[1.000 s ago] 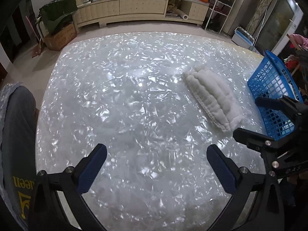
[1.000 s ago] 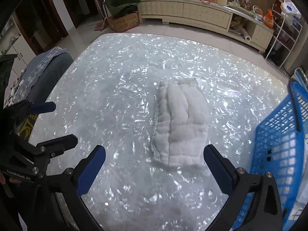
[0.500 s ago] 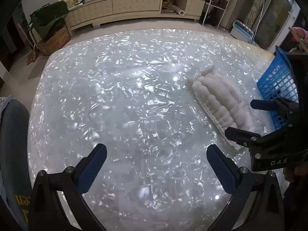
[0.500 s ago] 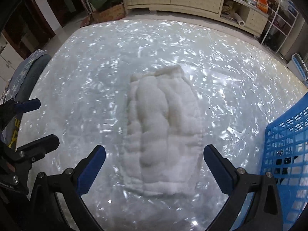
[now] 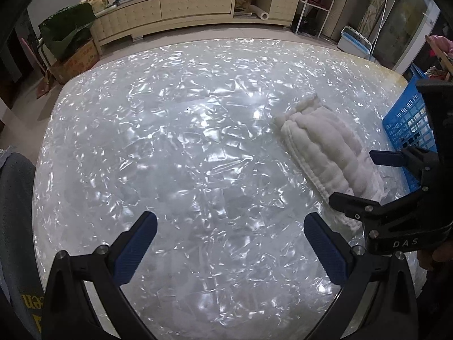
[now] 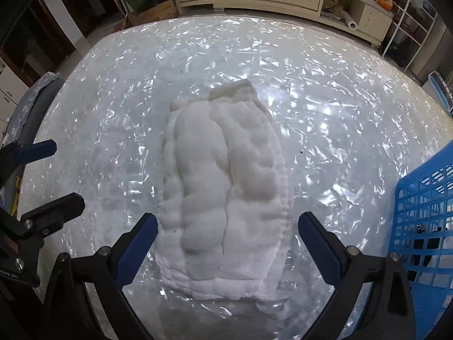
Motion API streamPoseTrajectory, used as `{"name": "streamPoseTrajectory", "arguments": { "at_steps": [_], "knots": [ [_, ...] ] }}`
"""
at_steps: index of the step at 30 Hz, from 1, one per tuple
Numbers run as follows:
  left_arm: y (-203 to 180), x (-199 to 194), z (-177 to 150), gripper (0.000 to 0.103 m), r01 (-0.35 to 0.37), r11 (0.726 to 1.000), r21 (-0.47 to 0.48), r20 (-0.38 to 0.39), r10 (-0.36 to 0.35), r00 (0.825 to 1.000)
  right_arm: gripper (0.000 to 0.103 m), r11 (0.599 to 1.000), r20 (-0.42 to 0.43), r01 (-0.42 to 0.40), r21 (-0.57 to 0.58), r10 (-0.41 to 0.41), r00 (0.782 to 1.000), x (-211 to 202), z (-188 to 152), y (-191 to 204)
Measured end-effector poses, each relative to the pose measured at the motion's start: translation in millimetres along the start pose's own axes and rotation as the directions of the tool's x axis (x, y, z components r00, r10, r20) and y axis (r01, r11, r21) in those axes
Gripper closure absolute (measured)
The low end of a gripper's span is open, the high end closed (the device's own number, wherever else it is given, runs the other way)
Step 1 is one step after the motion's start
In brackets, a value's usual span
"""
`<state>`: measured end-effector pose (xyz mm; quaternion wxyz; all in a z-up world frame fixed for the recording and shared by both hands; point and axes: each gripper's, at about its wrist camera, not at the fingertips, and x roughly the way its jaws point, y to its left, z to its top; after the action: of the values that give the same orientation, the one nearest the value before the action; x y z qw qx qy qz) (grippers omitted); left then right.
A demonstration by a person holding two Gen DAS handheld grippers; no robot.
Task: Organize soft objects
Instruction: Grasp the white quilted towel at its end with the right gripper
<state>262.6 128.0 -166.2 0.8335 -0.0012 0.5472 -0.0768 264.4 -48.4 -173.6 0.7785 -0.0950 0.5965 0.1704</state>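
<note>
A white, puffy quilted cloth pad (image 6: pixel 223 187), folded into a long oblong with stitched edges, lies flat on the shiny plastic-covered counter (image 6: pixel 325 119), near a blue plastic lattice basket (image 6: pixel 424 215).

The soft towel (image 6: pixel 223 198) is white and puffy. The table (image 5: pixel 170 155) is shiny, silvery white with a crinkly pattern. On the right, the basket (image 6: pixel 424 212) is bright blue with square holes. The gripper pads (image 6: pixel 136 243) are dark blue.
</note>
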Motion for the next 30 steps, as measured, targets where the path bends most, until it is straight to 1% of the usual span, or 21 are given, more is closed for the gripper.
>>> {"name": "streamPoseTrajectory", "arguments": {
  "at_steps": [3, 5, 7, 8, 9, 10, 11, 12, 13, 14, 15, 19, 22, 26, 30],
  "knots": [
    [1, 3, 1, 0.0, -0.001, 1.0, -0.004, 0.001, 0.001, 1.0, 0.005, 0.999, 0.001, 0.024, -0.032, -0.024, 1.0, 2, -3, 7],
    [3, 3, 0, 0.0, 0.0, 1.0, -0.009, 0.002, 0.0, 1.0, 0.014, 0.999, 0.016, 0.019, -0.051, -0.018, 1.0, 0, -4, 11],
    [6, 3, -3, 0.0, -0.005, 1.0, -0.014, 0.0, 0.005, 1.0, 0.033, 0.998, 0.025, 0.011, -0.066, -0.009, 1.0, -3, -4, 16],
    [7, 3, -4, 0.0, -0.006, 1.0, -0.016, -0.001, 0.006, 1.0, 0.037, 0.997, 0.029, 0.004, -0.077, -0.002, 1.0, -4, -5, 20],
    [9, 3, -5, 0.0, -0.004, 1.0, -0.018, -0.001, 0.004, 1.0, 0.045, 0.997, 0.033, -0.002, -0.083, 0.005, 0.999, -4, -7, 27],
    [10, 3, -6, 0.0, -0.002, 1.0, -0.02, -0.001, 0.002, 1.0, 0.05, 0.996, 0.037, -0.007, -0.086, 0.01, 0.999, -4, -8, 30],
    [11, 3, -7, 0.0, 0.0, 1.0, -0.021, 0.0, 0.0, 1.0, 0.052, 0.996, 0.04, -0.011, -0.09, 0.014, 0.999, -5, -9, 32],
    [12, 2, -7, 0.0, 0.001, 1.0, -0.021, 0.002, -0.001, 1.0, 0.059, 0.996, 0.043, -0.016, -0.093, 0.02, 0.999, -5, -9, 35],
    [13, 1, -8, 0.0, 0.001, 1.0, -0.022, 0.005, -0.001, 1.0, 0.069, 0.995, 0.047, -0.025, -0.095, 0.03, 0.998, -6, -9, 36],
    [14, 1, -8, 0.0, 0.0, 1.0, -0.024, 0.008, 0.0, 1.0, 0.074, 0.995, 0.049, -0.037, -0.094, 0.041, 0.998, -7, -10, 38],
    [16, 1, -9, 0.0, 0.0, 1.0, -0.027, 0.01, 0.001, 1.0, 0.077, 0.995, 0.049, -0.046, -0.089, 0.05, 0.998, -7, -11, 39],
    [22, -3, -12, 0.0, -0.003, 0.999, -0.039, 0.013, 0.003, 1.0, 0.083, 0.995, 0.053, -0.058, -0.076, 0.062, 0.997, -7, -8, 42],
    [24, -13, -14, 0.0, 0.007, 0.999, -0.053, 0.027, -0.006, 1.0, 0.083, 0.996, 0.045, -0.075, -0.055, 0.078, 0.996, -11, -10, 39],
    [22, -33, -16, 0.0, 0.021, 0.998, -0.056, 0.058, -0.018, 0.998, 0.083, 0.995, 0.071, -0.077, -0.058, 0.081, 0.994, -31, -18, 38],
    [10, -54, -20, 0.0, 0.027, 0.998, -0.051, 0.081, -0.023, 0.996, 0.083, 0.995, 0.1, -0.085, -0.058, 0.09, 0.991, -58, -29, 38]
  ]
}}
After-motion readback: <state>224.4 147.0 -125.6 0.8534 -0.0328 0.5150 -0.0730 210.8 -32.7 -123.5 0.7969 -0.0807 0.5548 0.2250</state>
